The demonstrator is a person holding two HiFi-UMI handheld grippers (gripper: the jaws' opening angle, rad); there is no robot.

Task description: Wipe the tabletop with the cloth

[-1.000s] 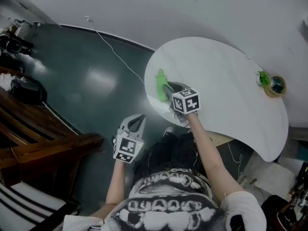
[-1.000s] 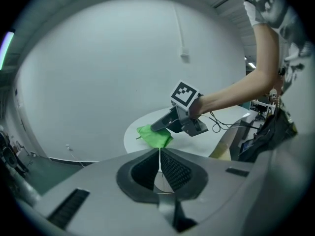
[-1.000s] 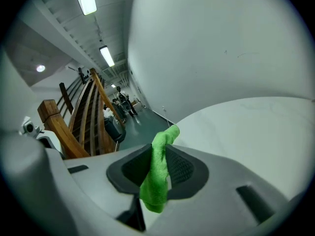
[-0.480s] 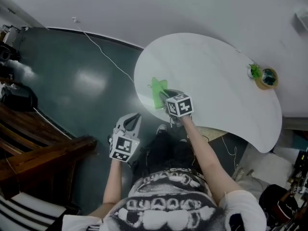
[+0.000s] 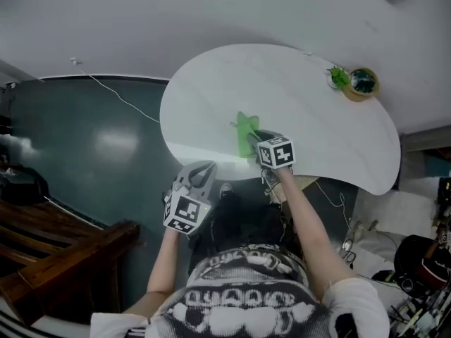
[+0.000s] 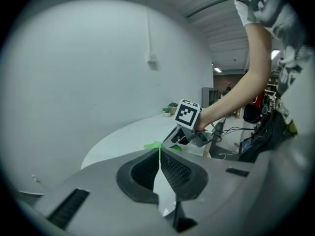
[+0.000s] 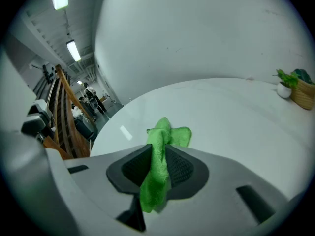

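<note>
R gripper (image 5: 255,136): jaws clamped on green cloth (image 5: 244,128), cloth on white tabletop (image 5: 310,118). L gripper (image 5: 201,172): jaws together, empty, beside table edge.

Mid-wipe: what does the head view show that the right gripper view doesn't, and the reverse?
Head view only: the left gripper, held off the table above the floor. Right gripper view only: the cloth pinched in the jaws of the right gripper. Both: the cloth on the white table, with the plant and basket at its far edge.
</note>
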